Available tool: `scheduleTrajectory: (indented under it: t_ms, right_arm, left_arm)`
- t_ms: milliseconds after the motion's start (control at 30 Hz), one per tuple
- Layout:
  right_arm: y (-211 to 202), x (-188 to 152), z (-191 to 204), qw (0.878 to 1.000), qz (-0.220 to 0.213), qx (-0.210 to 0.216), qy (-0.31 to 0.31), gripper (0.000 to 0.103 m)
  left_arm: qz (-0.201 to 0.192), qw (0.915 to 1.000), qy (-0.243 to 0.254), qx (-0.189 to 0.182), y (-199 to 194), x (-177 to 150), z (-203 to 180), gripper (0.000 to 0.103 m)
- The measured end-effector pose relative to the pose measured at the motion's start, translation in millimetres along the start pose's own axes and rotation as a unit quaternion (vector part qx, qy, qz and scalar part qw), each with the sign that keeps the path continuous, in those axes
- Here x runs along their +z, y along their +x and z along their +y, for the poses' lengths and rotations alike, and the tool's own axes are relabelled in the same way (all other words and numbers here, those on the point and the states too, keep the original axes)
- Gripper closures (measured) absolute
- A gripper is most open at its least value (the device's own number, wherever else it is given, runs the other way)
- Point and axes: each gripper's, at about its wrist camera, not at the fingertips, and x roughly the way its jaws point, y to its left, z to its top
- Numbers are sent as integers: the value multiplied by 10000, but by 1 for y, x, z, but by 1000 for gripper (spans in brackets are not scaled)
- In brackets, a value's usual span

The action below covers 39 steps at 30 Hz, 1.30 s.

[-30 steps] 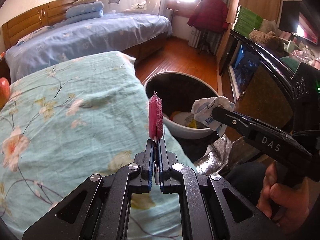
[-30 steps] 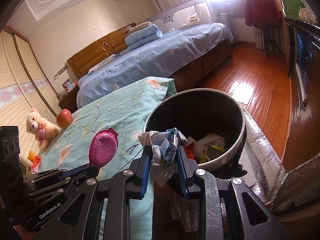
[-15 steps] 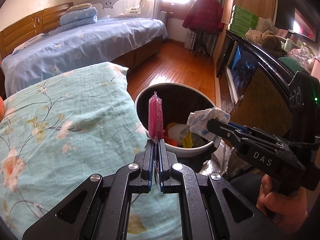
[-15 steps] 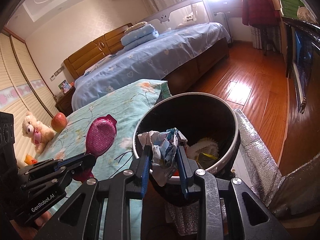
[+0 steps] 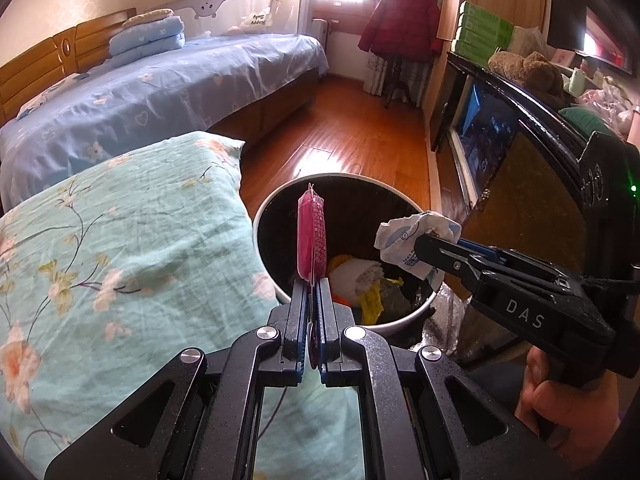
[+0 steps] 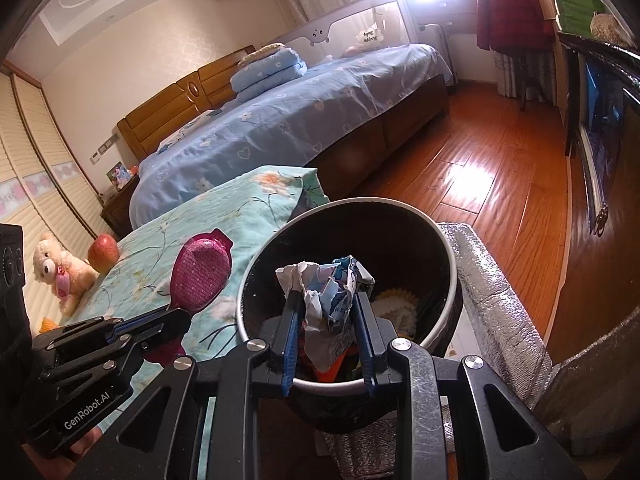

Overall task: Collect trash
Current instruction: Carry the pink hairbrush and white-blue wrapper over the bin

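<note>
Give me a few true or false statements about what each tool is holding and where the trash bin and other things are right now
1. The left tool is shut on a pink hairbrush. True.
2. The right tool is empty. False: it is shut on crumpled paper.
3. The trash bin has nothing in it. False: yellow and white scraps already lie inside.
4. An apple sits on the floral bedcover near a teddy bear. True.
5. The crumpled paper is held above the bin's opening. True.
6. The red jacket lies on the blue bed. False: it hangs by the window.
</note>
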Motion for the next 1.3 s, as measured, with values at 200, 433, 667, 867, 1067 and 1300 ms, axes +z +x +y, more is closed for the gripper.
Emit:
scheduleTrajectory:
  t_ms: [200,433,667,867,1067,1300]
  right_arm:
    - [6,2,-7,10000,45,-31,52,77]
    - [13,7,-13,9999,86,-59,90,77]
    - [17,11,-17,9999,87,-76,108,77]
    - [23,13,-20,9998,134,-103,127,77]
    - [24,15,-21,9997,156,-108,164,77]
    - [25,16,-21,9996,180,-115,163,77]
  left_arm:
    - [27,10000,36,10,8,6,-4,99]
    - [35,9999,109,10,16,14,-9,99]
    - [42,9999,132,-2,21,19,-10,99]
    - [65,9999,114,-29,25,21,-8,99]
    - [90,9999,131,-10,28,23,-10,99]
    - [108,9998,137,-5,30,23,-12,99]
